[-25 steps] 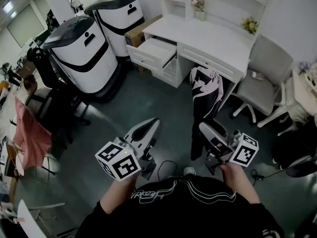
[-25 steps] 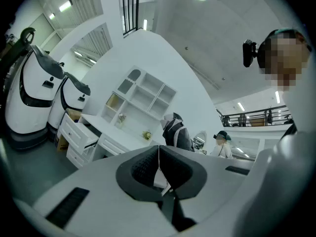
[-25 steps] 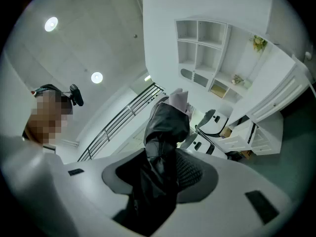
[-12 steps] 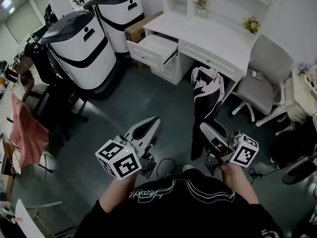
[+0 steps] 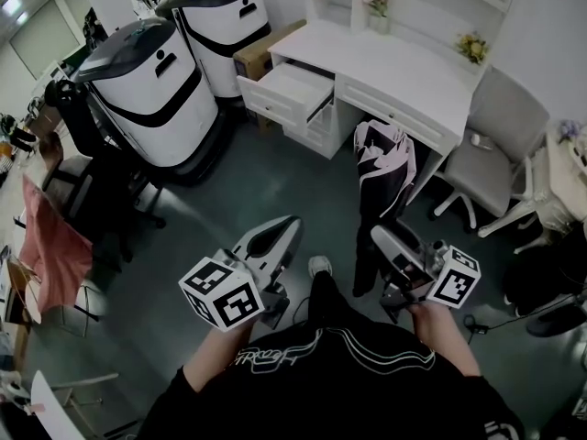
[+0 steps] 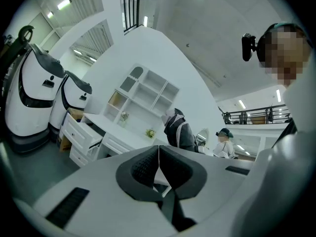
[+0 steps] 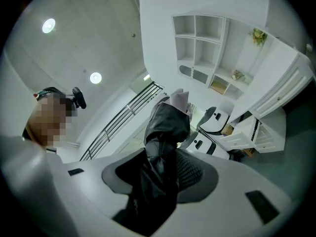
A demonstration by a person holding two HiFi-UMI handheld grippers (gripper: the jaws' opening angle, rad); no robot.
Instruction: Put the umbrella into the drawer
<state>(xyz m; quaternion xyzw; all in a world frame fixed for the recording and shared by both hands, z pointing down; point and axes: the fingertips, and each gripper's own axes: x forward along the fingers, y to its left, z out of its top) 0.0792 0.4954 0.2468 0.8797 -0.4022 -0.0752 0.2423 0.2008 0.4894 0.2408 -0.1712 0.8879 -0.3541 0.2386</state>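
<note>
The task is at its carrying stage, and putting the umbrella in has not yet begun. On the left, the left gripper (image 5: 286, 228) is empty. Its own view shows the two fingers (image 6: 141, 168) pressed together with nothing between them, and it is held out over the dark floor (image 5: 248, 191) in front of the person. Further up and a little to the right, the drawer (image 5: 290, 86) of the white worktop (image 5: 394, 67) stands pulled out. Its inside looks bare as far as the head view shows, so the opening step seems done and the place is ready. Right of that is the umbrella (image 5: 383, 168), folded, black with white panels. It stands in the air between the person and the worktop, well apart from the drawer. It is gripped low on its length by the right gripper (image 5: 385, 242), whose fingers are clamped on the dark folded cloth, as the right gripper view shows plainly. By my reckoning most of the task is left: bring the umbrella across to the open drawer, lay it lengthwise inside and let go. The free left gripper could perhaps then push the drawer shut.
</note>
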